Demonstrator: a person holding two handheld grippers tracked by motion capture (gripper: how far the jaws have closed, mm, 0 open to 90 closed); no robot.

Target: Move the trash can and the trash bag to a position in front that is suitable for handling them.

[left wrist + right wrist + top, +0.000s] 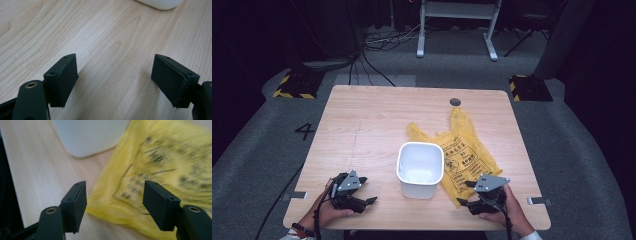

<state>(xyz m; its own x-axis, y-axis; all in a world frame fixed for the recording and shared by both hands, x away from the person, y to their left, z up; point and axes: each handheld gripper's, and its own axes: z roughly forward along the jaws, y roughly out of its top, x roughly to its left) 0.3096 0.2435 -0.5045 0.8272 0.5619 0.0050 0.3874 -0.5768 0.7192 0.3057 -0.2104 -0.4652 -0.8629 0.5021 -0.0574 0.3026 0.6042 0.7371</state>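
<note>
A white plastic bin [420, 170] stands upright and empty near the middle front of the wooden table [362, 125]. A yellow plastic bag [464, 150] with black print lies flat to its right, partly behind it. My left gripper [368, 190] rests low over bare wood left of the bin, open and empty. In the left gripper view its jaws [113, 67] stand wide apart, with the bin's base [160, 3] at the top edge. My right gripper [463, 193] is at the bag's near corner, open. In the right gripper view [115, 190] the bag's edge [162, 157] lies ahead between the jaws, the bin [92, 135] beyond.
A small dark hole [455, 102] sits near the table's far edge. Yellow-and-black blocks [294, 86] [528, 87] flank the far corners on the grey floor. A white frame [457, 25] and cables [377, 45] lie beyond the table.
</note>
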